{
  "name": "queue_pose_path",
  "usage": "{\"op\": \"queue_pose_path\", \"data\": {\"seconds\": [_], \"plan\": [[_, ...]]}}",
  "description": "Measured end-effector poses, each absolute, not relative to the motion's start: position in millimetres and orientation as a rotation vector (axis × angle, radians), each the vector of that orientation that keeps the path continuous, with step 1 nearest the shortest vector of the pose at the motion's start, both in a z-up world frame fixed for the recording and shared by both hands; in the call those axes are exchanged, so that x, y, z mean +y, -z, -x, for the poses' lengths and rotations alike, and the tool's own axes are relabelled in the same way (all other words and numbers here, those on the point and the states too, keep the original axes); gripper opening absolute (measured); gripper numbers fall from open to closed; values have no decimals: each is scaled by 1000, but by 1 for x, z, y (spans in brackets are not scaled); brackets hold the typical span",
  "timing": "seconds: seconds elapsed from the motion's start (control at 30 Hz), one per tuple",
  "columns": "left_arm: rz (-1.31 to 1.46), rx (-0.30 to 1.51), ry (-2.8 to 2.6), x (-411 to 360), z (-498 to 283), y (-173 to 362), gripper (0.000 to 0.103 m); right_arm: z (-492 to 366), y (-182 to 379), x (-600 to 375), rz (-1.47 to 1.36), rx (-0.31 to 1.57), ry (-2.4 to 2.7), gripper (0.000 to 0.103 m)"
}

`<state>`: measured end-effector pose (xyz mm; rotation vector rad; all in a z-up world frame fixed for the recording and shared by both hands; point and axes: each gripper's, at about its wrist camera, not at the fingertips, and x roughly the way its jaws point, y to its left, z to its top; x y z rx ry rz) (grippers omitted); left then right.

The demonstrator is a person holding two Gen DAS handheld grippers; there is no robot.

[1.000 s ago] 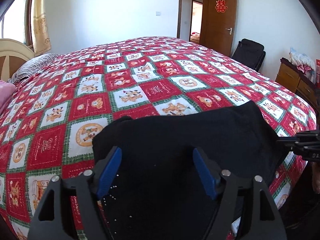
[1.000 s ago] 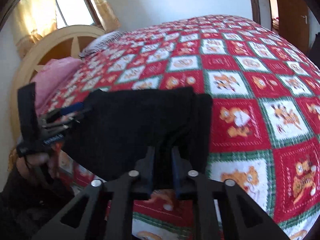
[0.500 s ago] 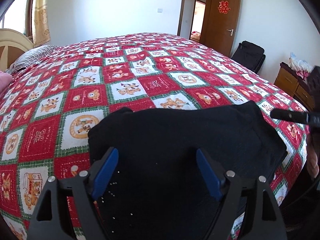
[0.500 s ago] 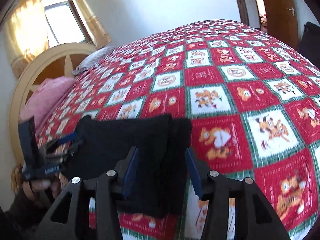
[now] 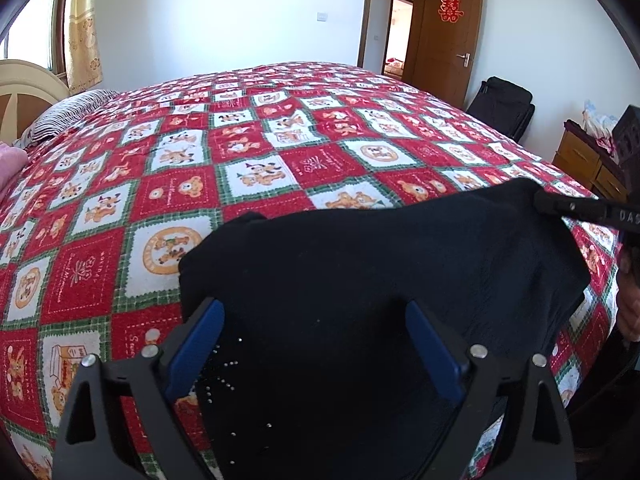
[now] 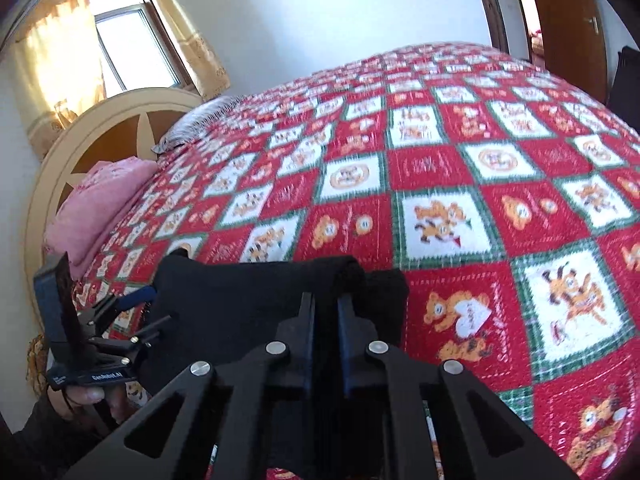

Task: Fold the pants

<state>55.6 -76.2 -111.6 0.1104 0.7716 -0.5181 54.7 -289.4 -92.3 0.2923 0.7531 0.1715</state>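
Pants [image 5: 380,280]: black, already folded into a compact, roughly rectangular bundle, lying at the near edge of the bed [image 5: 248,152] on the red-and-white cartoon quilt.

Change, right side: half a second ago the right claw [image 6: 326,320] stood spread over the bundle's right-hand portion; a second ago it was closed there. Now its blue pads are drawn together again with only a narrow strip of dark cloth between them, pinching a raised ridge of fabric near the far right corner. In the left wrist view the same claw's tip [image 5: 560,206] sits on that corner.

Left side: left claw [image 5: 316,340] wide apart, both blue pads clear of the cloth, hovering over the near left part of the bundle. Holding nothing. Unchanged across the last second apart from a slight shift in aim.

Reading: release-then-regrip on the right suggests a corrected hold, probably to start another fold or to tidy the corner. Left is not yet engaged, so any fold now would be one-handed or must wait for it.

Surroundings: pink pillow [image 6: 100,208] and rounded headboard [image 6: 120,120] to the left, well apart; wooden door [image 5: 452,32] beyond the bed.
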Motion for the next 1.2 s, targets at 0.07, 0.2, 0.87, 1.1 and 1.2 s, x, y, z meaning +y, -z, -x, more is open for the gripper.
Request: {"op": "queue_pose_path", "data": {"seconds": [0.07,0.2,0.87,1.1,1.2], "plan": [[-112,771,518,-77,-56,112,96,-52,85,-291,-280,725,-161,10],[-128,779,519,-79,-57,117,99,-64,105,-296,-280,816,-156,11],[-141,717,425,-38,-81,100,100,-43,92,-265,-114,715,-113,24],[-135,821,385,-41,-112,129,103,-23,116,-212,16,849,-283,29],[-112,826,380,-41,-109,129,103,-20,138,-232,-63,882,-309,28]]}}
